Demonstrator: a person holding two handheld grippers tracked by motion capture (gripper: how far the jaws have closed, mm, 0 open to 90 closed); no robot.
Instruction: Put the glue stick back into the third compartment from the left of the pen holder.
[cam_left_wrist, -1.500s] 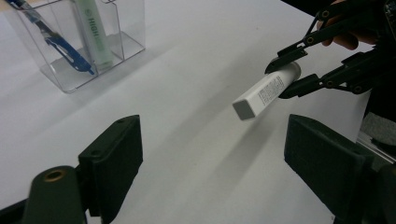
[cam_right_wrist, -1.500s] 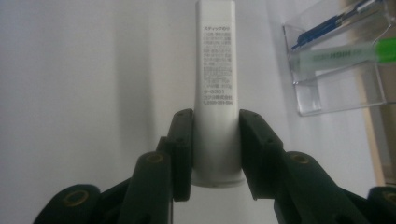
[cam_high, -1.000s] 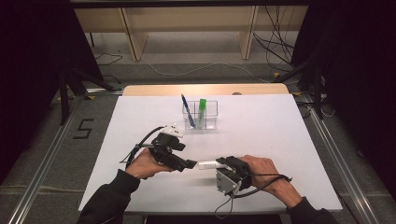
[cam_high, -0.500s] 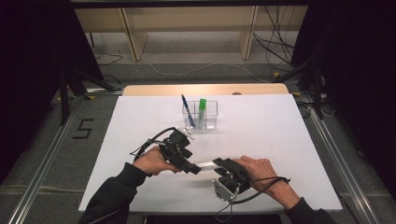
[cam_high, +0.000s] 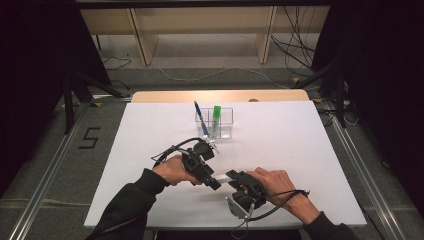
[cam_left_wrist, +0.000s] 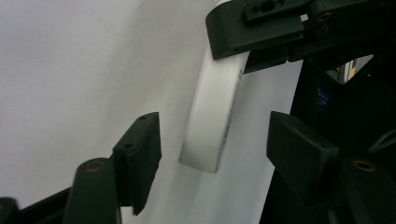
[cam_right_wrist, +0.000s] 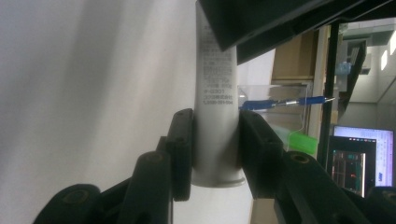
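Note:
A white tube (cam_high: 221, 178) with small printed text hangs just above the white table (cam_high: 300, 150), near its front edge. My right gripper (cam_high: 232, 177) is shut on one end of it. In the right gripper view the tube (cam_right_wrist: 215, 70) runs up from between the pads of that gripper (cam_right_wrist: 215, 119). My left gripper (cam_high: 214, 181) faces it from the left. In the left gripper view this gripper (cam_left_wrist: 215, 130) stands open, a jaw on each side of the tube's free end (cam_left_wrist: 215, 107), not touching it.
A clear plastic holder (cam_high: 221, 123) stands at the table's back middle with a blue pen (cam_high: 200, 117) and a green marker (cam_high: 216, 114) upright in it. Wooden shelving (cam_high: 200, 25) and cables lie beyond the table. A lit monitor (cam_right_wrist: 359, 154) sits off to one side.
My left gripper has shifted right and nearer the front edge, closing in on the right one. The white tube stays between them in the right gripper's hold.

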